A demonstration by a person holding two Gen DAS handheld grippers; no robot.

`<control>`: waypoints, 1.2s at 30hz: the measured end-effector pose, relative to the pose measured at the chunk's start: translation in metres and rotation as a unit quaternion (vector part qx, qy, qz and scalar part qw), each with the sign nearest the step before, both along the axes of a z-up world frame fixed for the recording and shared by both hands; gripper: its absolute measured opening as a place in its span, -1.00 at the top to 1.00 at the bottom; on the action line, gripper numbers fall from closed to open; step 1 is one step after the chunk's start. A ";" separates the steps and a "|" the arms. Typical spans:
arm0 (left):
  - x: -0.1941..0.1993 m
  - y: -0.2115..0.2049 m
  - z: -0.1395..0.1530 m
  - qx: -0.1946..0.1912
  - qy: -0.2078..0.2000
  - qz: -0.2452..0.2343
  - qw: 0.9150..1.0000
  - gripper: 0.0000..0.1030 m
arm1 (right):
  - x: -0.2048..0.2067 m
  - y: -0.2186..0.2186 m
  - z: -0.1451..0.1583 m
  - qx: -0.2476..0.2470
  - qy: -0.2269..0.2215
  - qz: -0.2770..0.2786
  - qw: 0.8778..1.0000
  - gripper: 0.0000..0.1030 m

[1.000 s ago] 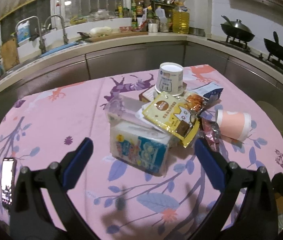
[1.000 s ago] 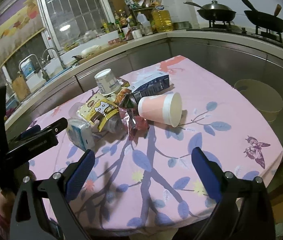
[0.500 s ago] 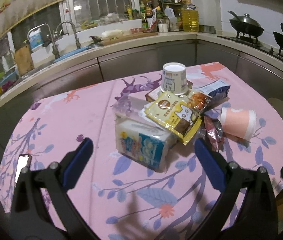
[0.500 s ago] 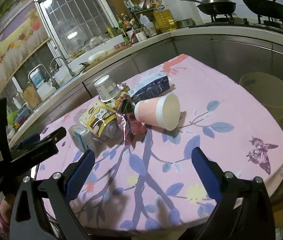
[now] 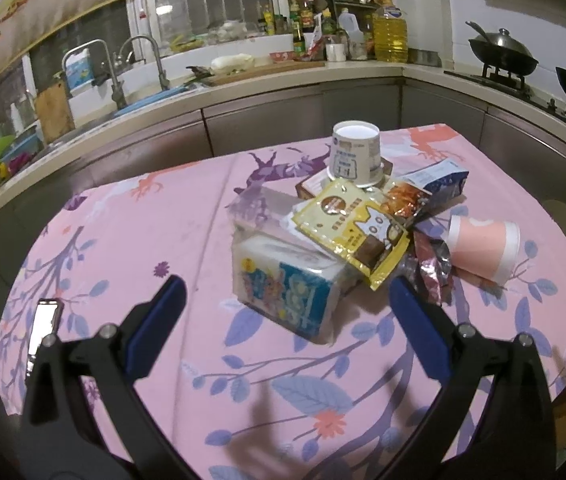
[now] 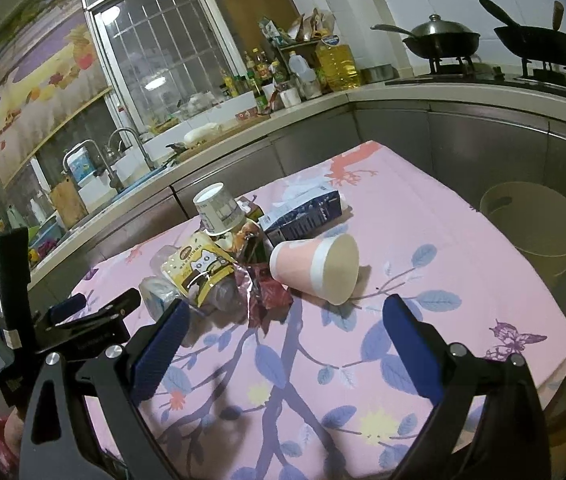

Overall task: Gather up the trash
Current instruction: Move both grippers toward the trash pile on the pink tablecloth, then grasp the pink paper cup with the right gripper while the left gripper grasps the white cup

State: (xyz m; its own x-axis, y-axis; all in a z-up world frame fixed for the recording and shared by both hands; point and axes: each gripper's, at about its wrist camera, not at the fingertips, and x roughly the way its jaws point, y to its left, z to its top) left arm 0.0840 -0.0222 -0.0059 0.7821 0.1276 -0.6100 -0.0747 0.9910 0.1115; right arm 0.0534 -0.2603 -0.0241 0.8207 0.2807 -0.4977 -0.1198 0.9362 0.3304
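A heap of trash lies mid-table on the pink cloth: a tissue pack (image 5: 283, 288), a yellow snack bag (image 5: 353, 226), an upturned white paper tub (image 5: 357, 154), a blue-white pouch (image 5: 439, 184), crumpled foil wrappers (image 5: 433, 268) and a pink paper cup (image 5: 483, 246) on its side. My left gripper (image 5: 287, 304) hovers open just short of the tissue pack, holding nothing. In the right wrist view the pink cup (image 6: 315, 266) lies ahead of my right gripper (image 6: 283, 324), which is open and holds nothing. The left gripper's body (image 6: 87, 320) shows at that view's left.
A phone (image 5: 43, 330) lies near the table's left edge. A beige bin (image 6: 535, 228) stands on the floor right of the table. The steel counter (image 5: 267, 92) with sink, bottles and two woks wraps around behind.
Both grippers have pulled back and risen a little, so the trash heap sits slightly farther away. Nothing on the table has moved and both stay open.
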 end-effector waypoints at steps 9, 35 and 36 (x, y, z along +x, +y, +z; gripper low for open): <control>0.001 0.011 -0.010 -0.011 0.010 0.005 1.000 -0.89 | 0.003 0.007 -0.005 -0.009 0.011 0.006 1.000 -0.73; 0.015 0.068 -0.022 -0.112 0.027 -0.053 0.992 -0.77 | 0.028 -0.001 -0.033 0.011 0.067 0.021 0.997 0.19; 0.018 0.066 -0.020 -0.112 0.027 -0.064 0.991 -0.77 | 0.032 -0.008 -0.033 0.019 0.071 0.016 0.997 0.20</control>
State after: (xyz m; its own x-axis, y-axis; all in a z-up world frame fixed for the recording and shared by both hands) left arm 0.1019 0.0441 -0.0261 0.7483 -0.1151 -0.6533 0.0540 0.9921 -0.1130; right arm 0.0855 -0.2680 -0.0575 0.7337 0.3260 -0.5961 -0.0986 0.9192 0.3814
